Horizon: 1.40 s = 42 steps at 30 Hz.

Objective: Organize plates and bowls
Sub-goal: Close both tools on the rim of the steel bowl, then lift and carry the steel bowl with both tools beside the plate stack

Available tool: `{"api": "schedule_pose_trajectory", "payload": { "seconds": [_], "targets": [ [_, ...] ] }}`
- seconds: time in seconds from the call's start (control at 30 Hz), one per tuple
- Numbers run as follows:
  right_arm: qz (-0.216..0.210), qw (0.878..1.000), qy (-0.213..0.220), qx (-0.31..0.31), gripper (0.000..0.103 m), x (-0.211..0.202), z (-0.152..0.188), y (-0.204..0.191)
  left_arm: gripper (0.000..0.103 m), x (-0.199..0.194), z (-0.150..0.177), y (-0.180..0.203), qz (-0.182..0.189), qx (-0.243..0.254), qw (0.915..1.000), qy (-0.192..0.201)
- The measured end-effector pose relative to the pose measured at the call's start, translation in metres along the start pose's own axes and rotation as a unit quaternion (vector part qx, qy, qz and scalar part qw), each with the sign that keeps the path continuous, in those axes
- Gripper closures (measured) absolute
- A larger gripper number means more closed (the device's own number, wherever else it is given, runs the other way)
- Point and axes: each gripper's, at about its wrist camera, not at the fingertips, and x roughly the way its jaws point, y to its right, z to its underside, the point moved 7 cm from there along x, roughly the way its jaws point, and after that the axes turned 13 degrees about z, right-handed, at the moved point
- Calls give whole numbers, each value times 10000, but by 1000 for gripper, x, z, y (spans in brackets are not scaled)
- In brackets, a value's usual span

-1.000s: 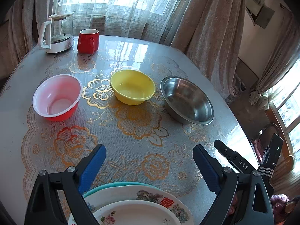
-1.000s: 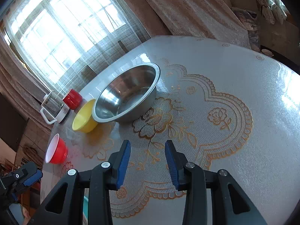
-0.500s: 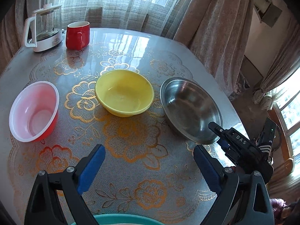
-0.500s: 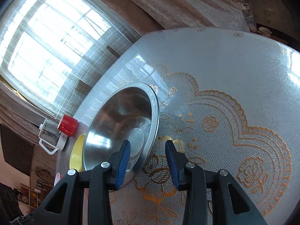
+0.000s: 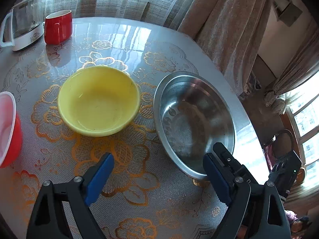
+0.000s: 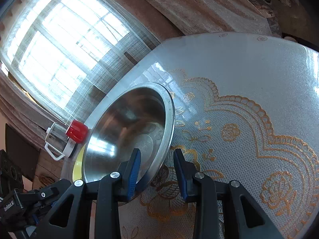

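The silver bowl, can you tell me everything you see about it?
The silver bowl is wide, round and shiny, and looks like metal, with a flat rolled rim and a flat bottom that mirrors the window light. It is empty and sits upright on the table, to the right of the yellow bowl, not touching it. The right claw is open around its near rim: one blue finger inside the bowl, the other outside over the cloth. I cannot tell if the fingers touch the rim yet.

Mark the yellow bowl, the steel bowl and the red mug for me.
yellow bowl [image 5: 98, 101]: left wrist view, inside of its basin.
steel bowl [image 5: 191, 123]: left wrist view, inner floor.
red mug [image 5: 58, 26]: left wrist view, outer wall.
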Motion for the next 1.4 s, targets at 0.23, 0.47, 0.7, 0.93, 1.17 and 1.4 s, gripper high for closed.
{"api": "schedule_pose_trajectory", "payload": {
  "seconds": [0.23,0.47,0.7,0.93,1.17,1.4],
  "targets": [
    [-225,9996,-32,169,72,0,3,10,54,27,-2,1,114,18,9998,-161],
    [-358,9992,-36,154,88,0,2,9,83,32,13,17,41,352,9991,-238],
    [-330,9990,71,291,89,-6,2,13,82,29,24,19,23,277,9992,-300],
    [-372,9986,193,321,89,-26,20,18,82,9,50,25,40,413,9985,-358],
    [-287,9975,400,510,89,-61,48,37,83,-9,88,42,150,670,9964,-493],
    [-275,9945,487,885,89,-93,74,59,83,-22,125,63,286,920,9936,-583]
  ]
}}
